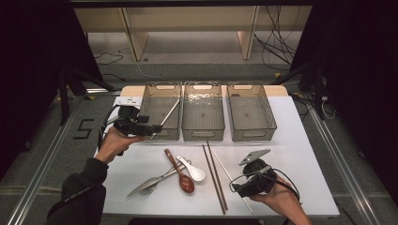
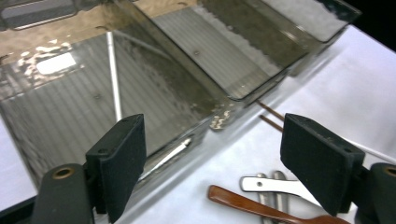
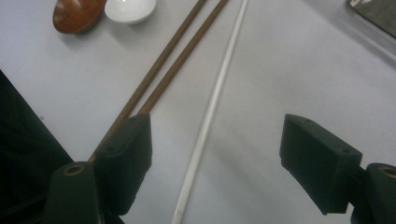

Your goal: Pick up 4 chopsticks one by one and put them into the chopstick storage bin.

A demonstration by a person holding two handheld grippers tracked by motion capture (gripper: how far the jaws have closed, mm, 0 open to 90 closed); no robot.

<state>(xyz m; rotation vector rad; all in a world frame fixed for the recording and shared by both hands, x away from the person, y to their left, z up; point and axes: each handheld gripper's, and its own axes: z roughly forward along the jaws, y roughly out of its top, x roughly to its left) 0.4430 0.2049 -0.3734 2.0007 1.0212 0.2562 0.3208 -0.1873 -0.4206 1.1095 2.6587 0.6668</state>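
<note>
On the white table (image 1: 300,154) you see two empty smoked-plastic bins, the middle bin (image 1: 202,135) and the right bin (image 1: 253,134), side by side. In front of them lie a pair of brown chopsticks (image 1: 215,178), a brown spoon (image 1: 180,173) crossing a white spoon (image 1: 192,169), and steel cutlery (image 1: 152,183). Beyond the table, cables (image 1: 277,42) trail across the floor.

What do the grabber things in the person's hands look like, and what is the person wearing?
Each hand holds a chunky black gripper: the left gripper and the right gripper. Both end in two flat, blocky black jaws with soft-looking pads, and small brass-coloured rings sit at the jaw bases. A black cable loops from each. The right one carries a grey three-cornered plate. The left arm wears a dark sleeve.
</note>
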